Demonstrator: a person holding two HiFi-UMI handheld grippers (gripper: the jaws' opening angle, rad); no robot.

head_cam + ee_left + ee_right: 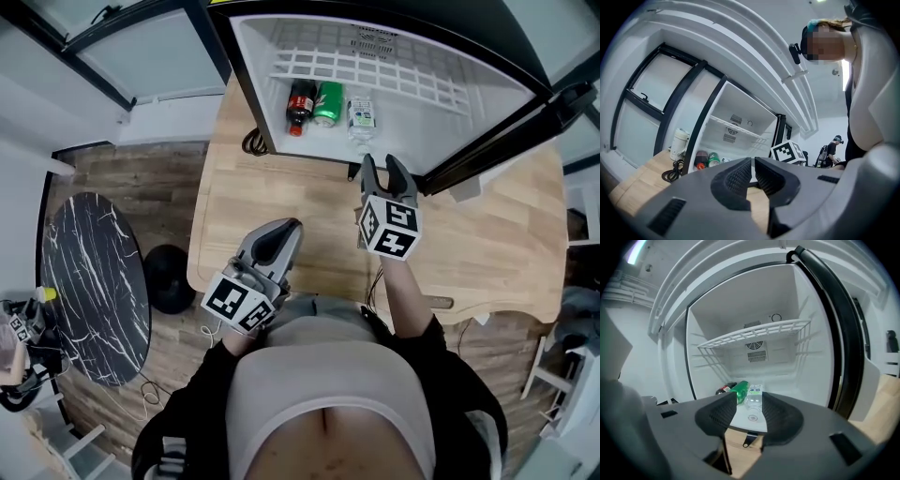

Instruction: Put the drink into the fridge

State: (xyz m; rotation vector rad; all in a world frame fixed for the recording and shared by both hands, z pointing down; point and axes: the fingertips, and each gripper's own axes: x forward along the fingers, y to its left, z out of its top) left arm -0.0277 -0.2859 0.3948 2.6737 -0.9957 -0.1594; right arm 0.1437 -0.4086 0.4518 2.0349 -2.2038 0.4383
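Right claw [387,171] half open and empty at the mouth of the white mini fridge [251,84]
Clear water bottle with a white-green label [362,116] stands just inside the fridge, beside a green drink [328,103] and a dark cola bottle [299,106]. Placement looks done: best to draw straight back from the fridge without clipping the bottle. Left claw [279,239], closed and empty, hangs well short of the fridge.

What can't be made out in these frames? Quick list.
- Labels on the cola, green bottle and clear bottle: too small in the head view.
- Right gripper view: the right gripper covers parts of the cola and green bottle.
- Left gripper view: the left gripper hides the drinks' lower parts. The far person is too small to read.
- Table: its back lies behind the fridge in the head view.
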